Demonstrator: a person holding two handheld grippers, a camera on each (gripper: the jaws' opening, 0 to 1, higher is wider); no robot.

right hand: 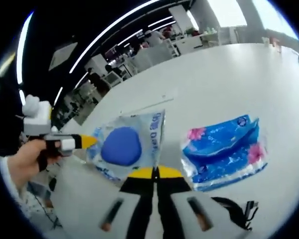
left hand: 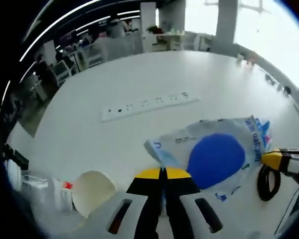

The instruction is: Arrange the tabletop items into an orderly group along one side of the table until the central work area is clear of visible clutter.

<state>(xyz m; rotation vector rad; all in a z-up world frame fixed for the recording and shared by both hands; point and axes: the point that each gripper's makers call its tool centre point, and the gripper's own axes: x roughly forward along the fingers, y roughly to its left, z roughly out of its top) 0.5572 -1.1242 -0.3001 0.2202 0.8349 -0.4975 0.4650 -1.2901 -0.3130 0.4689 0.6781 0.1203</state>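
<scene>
Both grippers pinched one clear bag over the white surface.

The bag (left hand: 217, 154) with its blue disc hung between the left gripper (left hand: 164, 173), jaws clenched on its near-left corner, and the right gripper (right hand: 155, 173), clenched on its right edge, probably to carry it flat toward one side. A blue tissue pack (right hand: 222, 149) lay right of it; a cup (left hand: 92, 191), black loop (left hand: 268, 182) and power strip (left hand: 149, 105) remained nearby.

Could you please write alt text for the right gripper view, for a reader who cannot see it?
The right gripper, jaws shut, pinches a clear bag with a blue disc on a white table. A blue flowered tissue pack lies beside it; a hand holds the left gripper.
</scene>
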